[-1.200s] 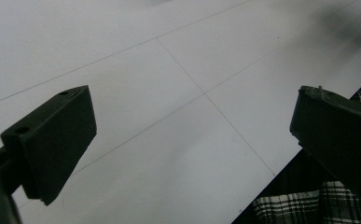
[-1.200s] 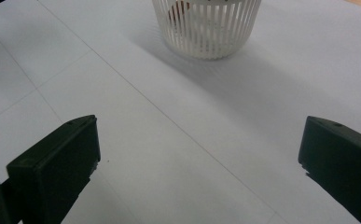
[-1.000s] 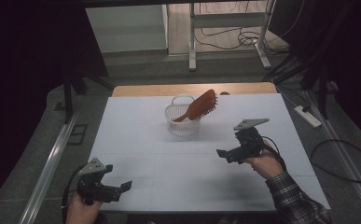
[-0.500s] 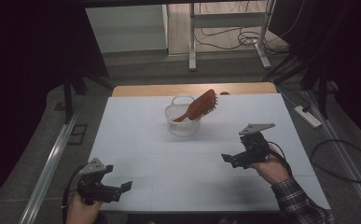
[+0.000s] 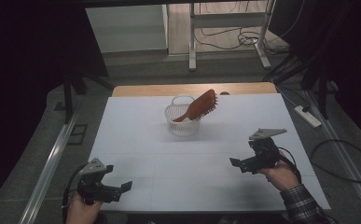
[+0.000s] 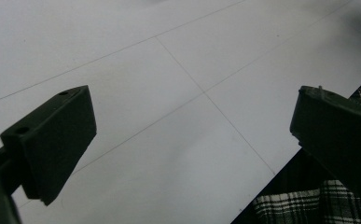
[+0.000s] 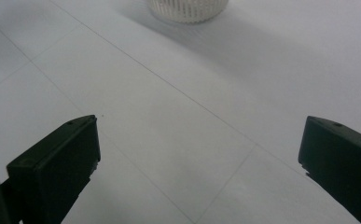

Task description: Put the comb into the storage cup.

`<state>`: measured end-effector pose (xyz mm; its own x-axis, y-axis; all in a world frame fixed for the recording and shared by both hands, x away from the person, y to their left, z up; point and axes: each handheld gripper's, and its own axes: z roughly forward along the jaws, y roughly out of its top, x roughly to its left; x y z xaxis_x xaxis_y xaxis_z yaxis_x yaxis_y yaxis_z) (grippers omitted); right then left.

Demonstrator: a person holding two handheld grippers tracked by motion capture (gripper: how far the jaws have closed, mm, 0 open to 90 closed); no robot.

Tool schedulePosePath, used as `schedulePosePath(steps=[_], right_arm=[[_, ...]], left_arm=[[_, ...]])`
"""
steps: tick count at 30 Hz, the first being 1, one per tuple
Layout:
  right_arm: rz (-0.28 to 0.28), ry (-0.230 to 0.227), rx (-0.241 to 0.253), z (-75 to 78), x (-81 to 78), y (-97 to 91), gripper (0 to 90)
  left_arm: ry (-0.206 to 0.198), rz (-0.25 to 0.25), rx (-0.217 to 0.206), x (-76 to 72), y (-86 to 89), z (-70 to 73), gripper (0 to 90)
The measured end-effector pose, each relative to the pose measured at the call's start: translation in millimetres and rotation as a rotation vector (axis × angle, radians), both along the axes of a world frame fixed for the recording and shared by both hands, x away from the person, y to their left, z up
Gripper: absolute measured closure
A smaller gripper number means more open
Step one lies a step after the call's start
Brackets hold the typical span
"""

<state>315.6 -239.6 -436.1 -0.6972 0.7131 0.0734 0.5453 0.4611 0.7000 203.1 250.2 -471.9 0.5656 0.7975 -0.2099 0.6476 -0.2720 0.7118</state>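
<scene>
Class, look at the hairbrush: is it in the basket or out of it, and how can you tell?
In. The hairbrush stands tilted with its handle down inside the white basket, its bristled head leaning out over the rim.

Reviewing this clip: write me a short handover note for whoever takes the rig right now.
Left gripper: open, holding nothing, low at the near left edge of the table.
Right gripper: open, holding nothing, near the table's right side, short of the basket.
Hairbrush: handle down in the white basket, head leaning out over its rim toward the right.
Done: the brush appears placed in the basket.
Left: probably nothing beyond checking that the tilted brush sits steady.
</scene>
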Motion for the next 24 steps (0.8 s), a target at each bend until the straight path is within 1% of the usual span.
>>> schedulePosePath(steps=[12,24], right_arm=[[-0.036,0.012,-0.003,-2.1,-11.5,-22.1,0.0],[-0.070,0.010,-0.027,-3.5,-24.8,-41.1,0.0]], left_arm=[[0.000,0.000,0.001,0.0,-0.2,0.0,1.3],[0.001,0.000,0.001,0.0,-0.2,0.0,1.3]])
